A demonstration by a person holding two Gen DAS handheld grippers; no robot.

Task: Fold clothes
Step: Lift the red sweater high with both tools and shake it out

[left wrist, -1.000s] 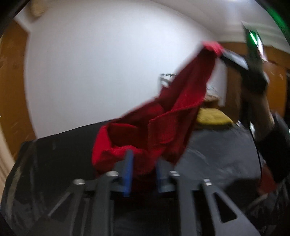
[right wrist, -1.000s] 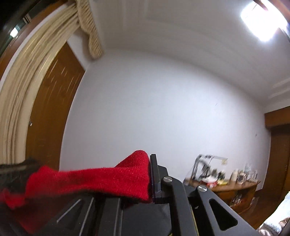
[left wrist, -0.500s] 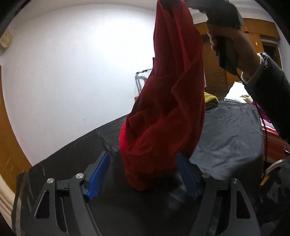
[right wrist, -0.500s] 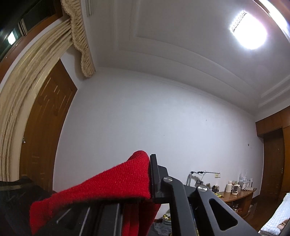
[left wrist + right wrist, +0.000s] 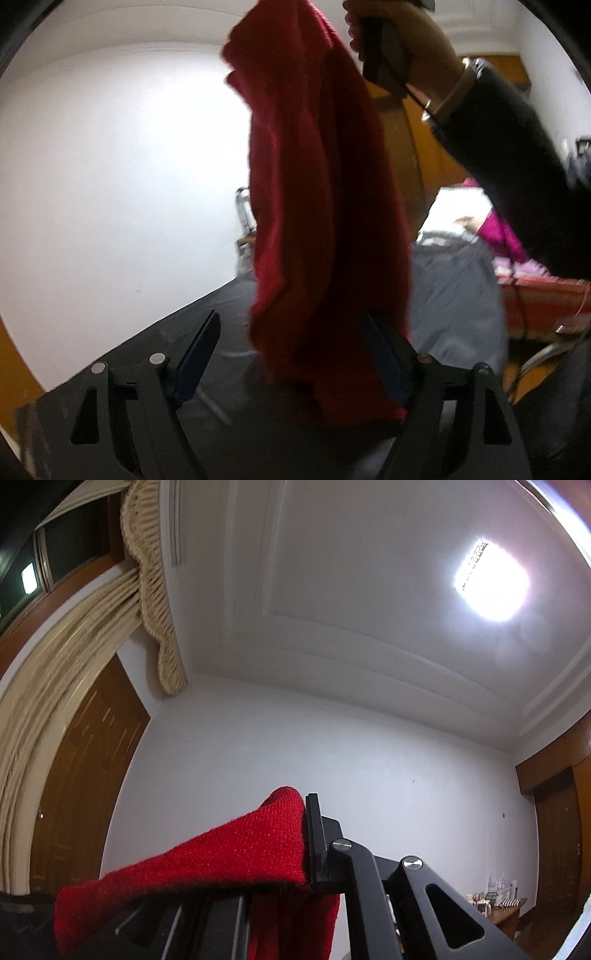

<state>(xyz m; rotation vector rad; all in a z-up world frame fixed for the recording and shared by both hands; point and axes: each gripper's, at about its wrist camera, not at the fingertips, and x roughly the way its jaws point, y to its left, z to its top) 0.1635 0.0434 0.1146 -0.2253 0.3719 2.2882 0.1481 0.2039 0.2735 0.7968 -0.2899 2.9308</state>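
Observation:
A red knit garment (image 5: 325, 206) hangs straight down from my right gripper, which a hand holds high at the top of the left wrist view. In the right wrist view my right gripper (image 5: 303, 834) is shut on the garment's top edge (image 5: 236, 853) and points up toward the ceiling. My left gripper (image 5: 291, 354) is open with its blue pads wide apart. The garment's lower end hangs between the pads, closer to the right pad; I cannot tell if it touches it.
A dark cloth-covered table (image 5: 454, 295) lies below the garment. A white wall is behind it. Wooden doors (image 5: 81, 794), a curtain (image 5: 74, 635) and a side table with cups (image 5: 495, 908) are around the room. Pink and red items (image 5: 517, 258) lie at the right.
My left gripper opened and let go of the garment's lower part. My right gripper lifted the garment higher, so it now hangs straight down.

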